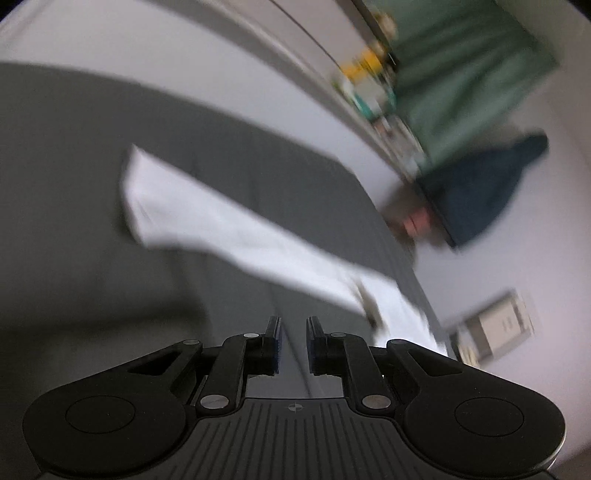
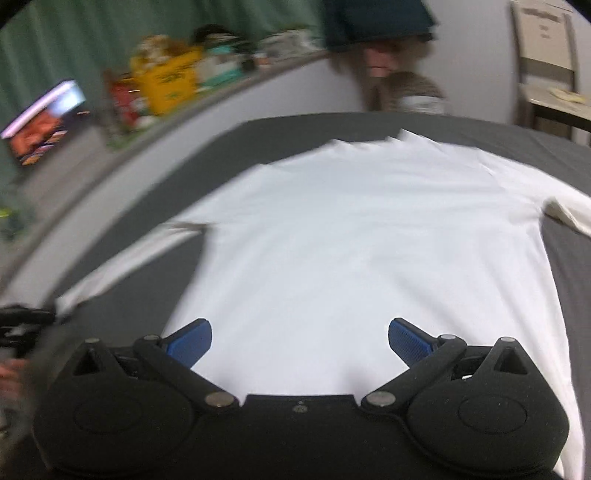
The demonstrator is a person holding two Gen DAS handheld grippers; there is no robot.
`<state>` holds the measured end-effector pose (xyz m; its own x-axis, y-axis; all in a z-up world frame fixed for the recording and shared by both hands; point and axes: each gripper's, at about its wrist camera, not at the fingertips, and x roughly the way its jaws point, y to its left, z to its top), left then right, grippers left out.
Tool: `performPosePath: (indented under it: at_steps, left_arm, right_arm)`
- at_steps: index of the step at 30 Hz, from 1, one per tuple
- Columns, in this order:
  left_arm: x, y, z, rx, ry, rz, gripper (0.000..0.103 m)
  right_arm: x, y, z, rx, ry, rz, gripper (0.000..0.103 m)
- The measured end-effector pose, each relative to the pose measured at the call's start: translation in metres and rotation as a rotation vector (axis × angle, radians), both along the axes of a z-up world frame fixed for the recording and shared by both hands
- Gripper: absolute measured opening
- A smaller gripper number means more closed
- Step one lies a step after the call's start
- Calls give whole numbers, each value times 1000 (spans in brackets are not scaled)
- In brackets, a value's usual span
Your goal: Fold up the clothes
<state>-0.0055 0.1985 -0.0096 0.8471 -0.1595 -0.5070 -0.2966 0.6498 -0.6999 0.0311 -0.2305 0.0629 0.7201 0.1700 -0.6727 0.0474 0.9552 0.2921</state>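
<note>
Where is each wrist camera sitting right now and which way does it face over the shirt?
Left wrist: on the left gripper, angled down across the dark gray surface at one sleeve; its own fingers show, gap narrow, nothing between.
Right wrist: on the right gripper, over the hem of the white long-sleeve shirt, facing the collar; jaws wide open, left gripper at the frame's left edge.
Shared: shirt, gray surface, green curtain, cluttered ledge.

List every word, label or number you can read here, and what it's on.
None can be read.
Yellow box on the ledge: dark print, blurred.
Wall sign: dark lettering, blurred.
Screen: picture only, no legible text.
White shirt: no print visible.
</note>
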Motion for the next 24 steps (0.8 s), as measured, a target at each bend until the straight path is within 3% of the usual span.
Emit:
performPosePath:
  at_steps: [5,9,12,15,20,24]
  left_arm:
    - [15,49,-9,-20,17,140,12]
    - [31,73,-14,18,11,186,12]
    - [43,86,-23,-4,38,225,12]
    - [50,93,-32,-24,98,312,12]
    - [55,87,-48,-121,159,317,12]
    - [47,74,-52,-204,108,322,12]
  right_arm:
    - [11,-10,-43,-73,-121,-33,103]
    - [7,-1,-45,-111,-187,45,103]
    - [7,1,-45,-89,-218,107,103]
    - [11,3,-48,-98,-200,138,103]
    - [16,-3,-54,-44,-147,133,103]
    - [17,-9,-56,6,-128,114,103]
